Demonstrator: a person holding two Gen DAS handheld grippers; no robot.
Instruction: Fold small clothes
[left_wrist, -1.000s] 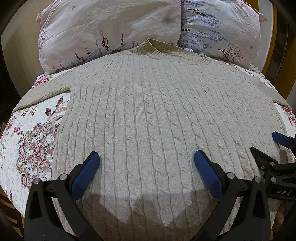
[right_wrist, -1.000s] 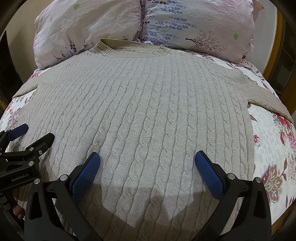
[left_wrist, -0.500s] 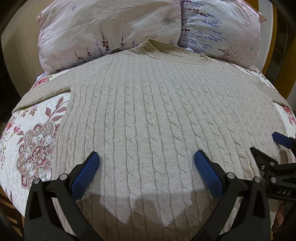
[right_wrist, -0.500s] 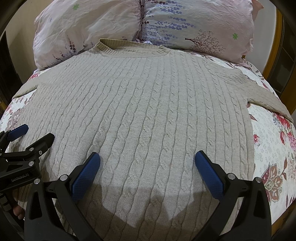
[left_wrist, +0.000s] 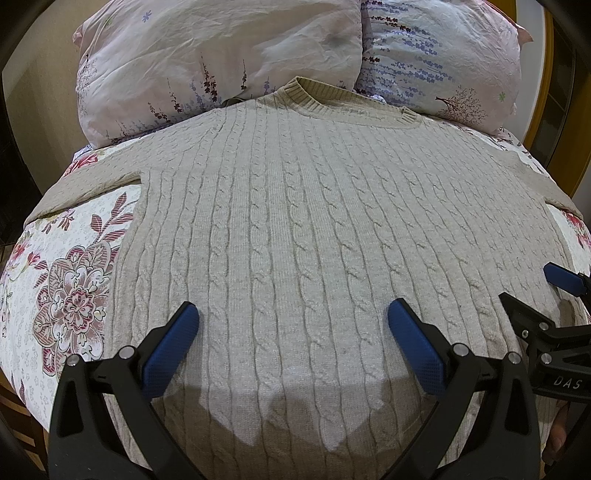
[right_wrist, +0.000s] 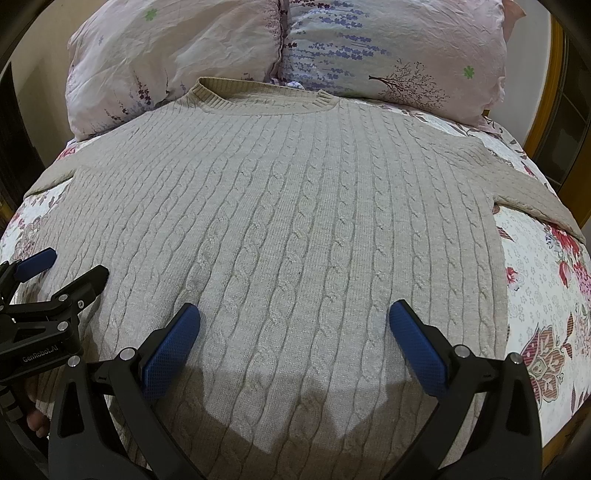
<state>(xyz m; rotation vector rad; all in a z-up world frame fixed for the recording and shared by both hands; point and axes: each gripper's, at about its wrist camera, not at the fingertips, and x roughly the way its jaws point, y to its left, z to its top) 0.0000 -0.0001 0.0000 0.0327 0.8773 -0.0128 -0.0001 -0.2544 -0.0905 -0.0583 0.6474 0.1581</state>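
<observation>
Floral pillows (left_wrist: 221, 62) beyond flat sweater (left_wrist: 314, 229)

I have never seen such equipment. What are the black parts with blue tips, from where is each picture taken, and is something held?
They are two handheld grippers, one in each of a person's hands; no robot arm is involved. Each carries a camera looking forward along its two fingers, so each picture shows its own gripper at the bottom: the left gripper and the right gripper. Each also appears at the edge of the other's picture. Both are open above a beige cable-knit sweater, and hold nothing. The sweater lies spread flat, not yet folded, on a flowered bedsheet, its collar toward two pillows.
</observation>
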